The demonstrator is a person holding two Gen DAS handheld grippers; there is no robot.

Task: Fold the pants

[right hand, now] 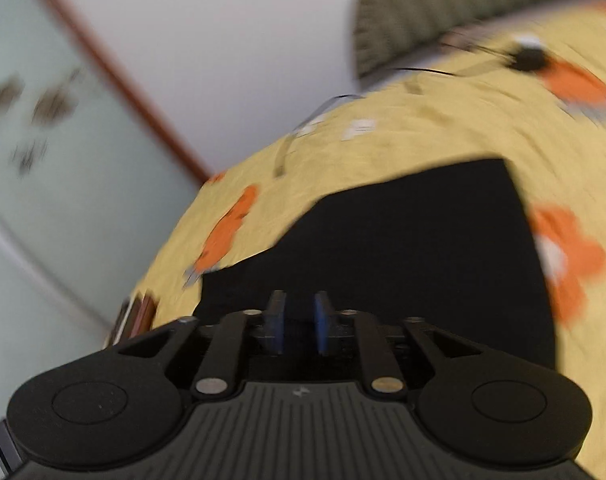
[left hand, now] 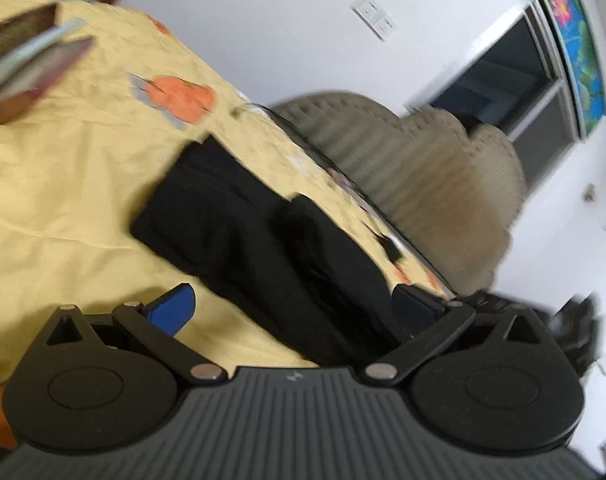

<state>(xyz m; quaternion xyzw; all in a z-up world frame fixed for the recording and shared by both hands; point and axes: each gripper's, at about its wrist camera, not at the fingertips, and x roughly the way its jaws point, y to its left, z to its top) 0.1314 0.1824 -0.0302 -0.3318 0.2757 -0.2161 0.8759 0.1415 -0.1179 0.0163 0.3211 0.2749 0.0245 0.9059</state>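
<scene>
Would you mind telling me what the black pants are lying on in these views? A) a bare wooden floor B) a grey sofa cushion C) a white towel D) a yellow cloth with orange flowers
D: the black pants lie on the yellow cloth printed with orange flowers, which shows around them in both wrist views.

A bed with a yellow flowered sheet [left hand: 63, 184] carries black folded pants [left hand: 239, 224] near its right edge, books [left hand: 27, 60] far left.
</scene>
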